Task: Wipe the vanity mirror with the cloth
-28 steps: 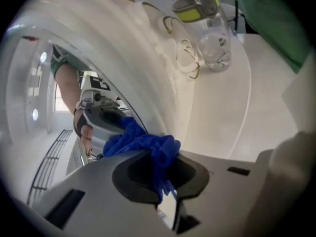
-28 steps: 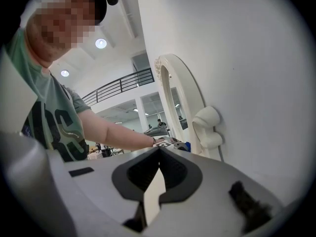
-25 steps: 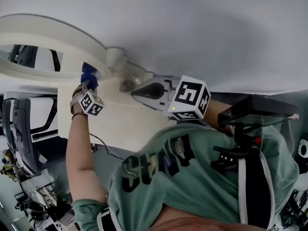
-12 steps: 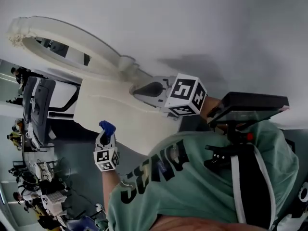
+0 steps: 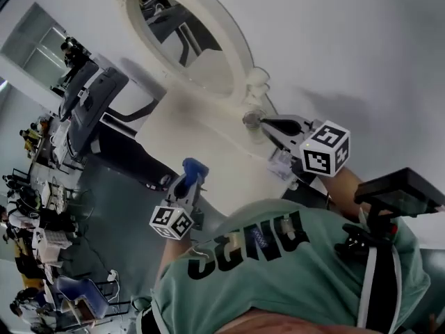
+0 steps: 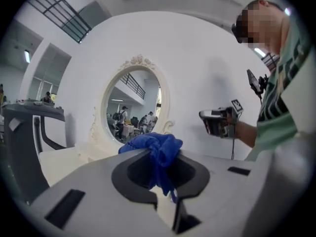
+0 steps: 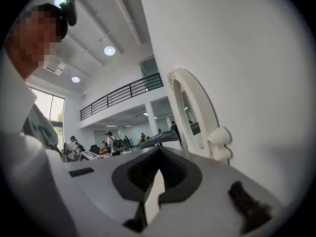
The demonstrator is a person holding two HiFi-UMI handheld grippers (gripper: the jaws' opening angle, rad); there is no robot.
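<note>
An oval vanity mirror (image 5: 182, 35) in a white ornate frame stands on a white vanity top (image 5: 201, 134) against the wall. My left gripper (image 5: 192, 175) hangs off the vanity's front edge, well apart from the mirror, shut on a bunched blue cloth (image 5: 195, 165). In the left gripper view the cloth (image 6: 157, 149) bulges from the jaws, with the mirror (image 6: 132, 111) ahead. My right gripper (image 5: 259, 121) is shut with nothing in it, its tips beside the mirror's rounded foot (image 5: 256, 81). The right gripper view shows the mirror frame (image 7: 196, 113) edge-on, just right of the gripper (image 7: 158, 153).
A dark padded seat (image 5: 94, 96) stands left of the vanity. Beyond it lies a cluttered work area (image 5: 35, 207) with desks, chairs and people. The white wall (image 5: 348, 47) runs right behind the mirror.
My left gripper has come down off the mirror's frame with the cloth and now hangs in front of the vanity. The right gripper stays by the mirror's foot. The head view has swung.
</note>
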